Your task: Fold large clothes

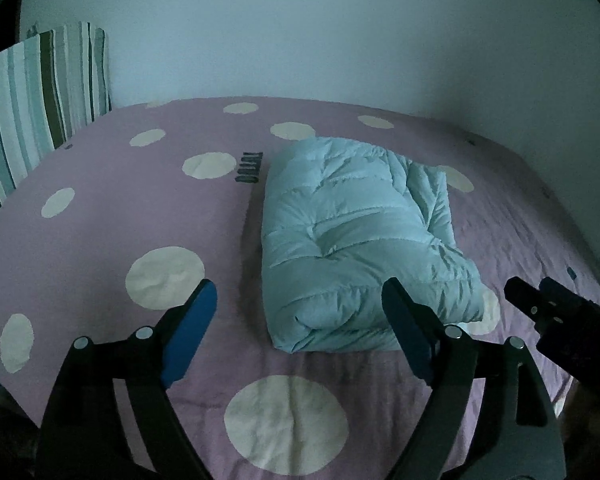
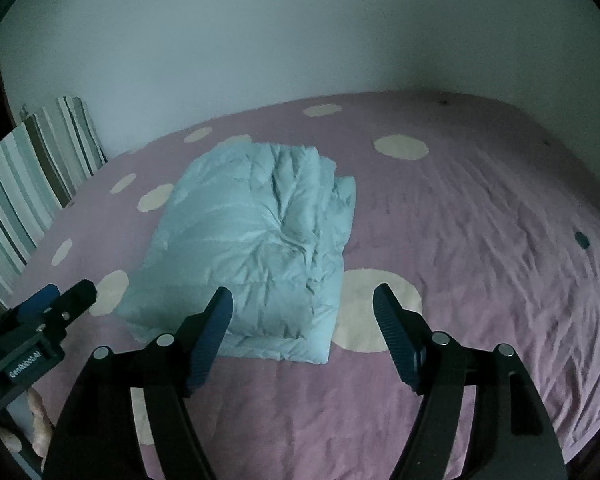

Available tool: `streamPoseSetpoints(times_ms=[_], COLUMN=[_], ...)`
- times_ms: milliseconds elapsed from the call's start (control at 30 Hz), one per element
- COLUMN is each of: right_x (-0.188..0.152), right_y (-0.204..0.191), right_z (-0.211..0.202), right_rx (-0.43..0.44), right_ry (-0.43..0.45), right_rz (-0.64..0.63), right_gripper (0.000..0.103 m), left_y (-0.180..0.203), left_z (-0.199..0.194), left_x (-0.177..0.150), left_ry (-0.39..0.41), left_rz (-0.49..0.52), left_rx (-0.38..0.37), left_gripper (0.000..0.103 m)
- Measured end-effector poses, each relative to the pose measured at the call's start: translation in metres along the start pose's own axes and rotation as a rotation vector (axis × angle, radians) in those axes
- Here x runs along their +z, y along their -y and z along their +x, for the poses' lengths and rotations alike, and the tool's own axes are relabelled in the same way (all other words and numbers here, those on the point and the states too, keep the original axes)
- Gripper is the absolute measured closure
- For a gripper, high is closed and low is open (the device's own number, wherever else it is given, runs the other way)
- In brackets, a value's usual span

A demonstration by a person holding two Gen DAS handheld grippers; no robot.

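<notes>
Folded into a thick rectangular bundle, the pale blue quilted puffer garment [image 1: 356,248] lies on the lilac bedspread with large cream dots [image 1: 112,220], near the middle of the bed. Its rounded fold faces the cameras and its looser, creased layers lie along the side away from the pillow. Nothing touches it.

Both claws hang above the near part of the bed, released and holding nothing. The left gripper [image 1: 298,320] has its blue-padded jaws spread wide; through the gap shows the bundle's near left corner and bare bedspread. The right gripper [image 2: 303,322] also stands with jaws apart, framing the bundle's near right corner and a cream dot beside it. Each gripper shows at the edge of the other's view: the right one at the right of the left wrist view, the left one at the lower left of the right wrist view.

A small dark printed mark [image 1: 249,168] sits on the bedspread just left of the bundle. A striped pillow in pale green, white and brown [image 1: 32,112] leans upright at the bed's left end. A plain pale wall [image 1: 300,32] rises behind the bed.
</notes>
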State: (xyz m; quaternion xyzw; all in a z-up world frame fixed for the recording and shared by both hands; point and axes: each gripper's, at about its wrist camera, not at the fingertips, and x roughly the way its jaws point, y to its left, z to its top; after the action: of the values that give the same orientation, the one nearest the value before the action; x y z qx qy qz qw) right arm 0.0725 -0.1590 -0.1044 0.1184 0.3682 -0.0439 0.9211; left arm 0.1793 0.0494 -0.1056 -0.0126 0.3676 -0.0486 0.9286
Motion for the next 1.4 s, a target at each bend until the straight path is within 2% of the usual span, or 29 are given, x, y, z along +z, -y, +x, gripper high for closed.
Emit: streamPoseSetpoints(times_ms=[67, 300, 767, 1400], right_x=[0.001, 0.001, 0.001, -0.001], right_y=[-0.003, -0.012, -0.015, -0.018], right_z=[-0.007, -0.024, -0.032, -0.035], right_rx=[-0.003, -0.011, -0.009, -0.011], right_ry=[0.018, 0.065, 0.081, 0.085], right_rz=[-0.012, -0.04, -0.039, -0.041], right_gripper=[0.027, 0.027, 0.027, 0.027], left_y=[0.001, 0.002, 0.007, 0.008], left_z=[-0.004, -0.02, -0.036, -0.04], left_x=[0.0, 0.0, 0.001, 0.001], left_ry=[0.007, 0.044, 0.079, 0.087], left_rz=[0.004, 0.002, 0.015, 0.006], left_rx=[0.006, 0.012, 0.014, 0.011], left_gripper=[0.017, 0.013, 0.012, 0.011])
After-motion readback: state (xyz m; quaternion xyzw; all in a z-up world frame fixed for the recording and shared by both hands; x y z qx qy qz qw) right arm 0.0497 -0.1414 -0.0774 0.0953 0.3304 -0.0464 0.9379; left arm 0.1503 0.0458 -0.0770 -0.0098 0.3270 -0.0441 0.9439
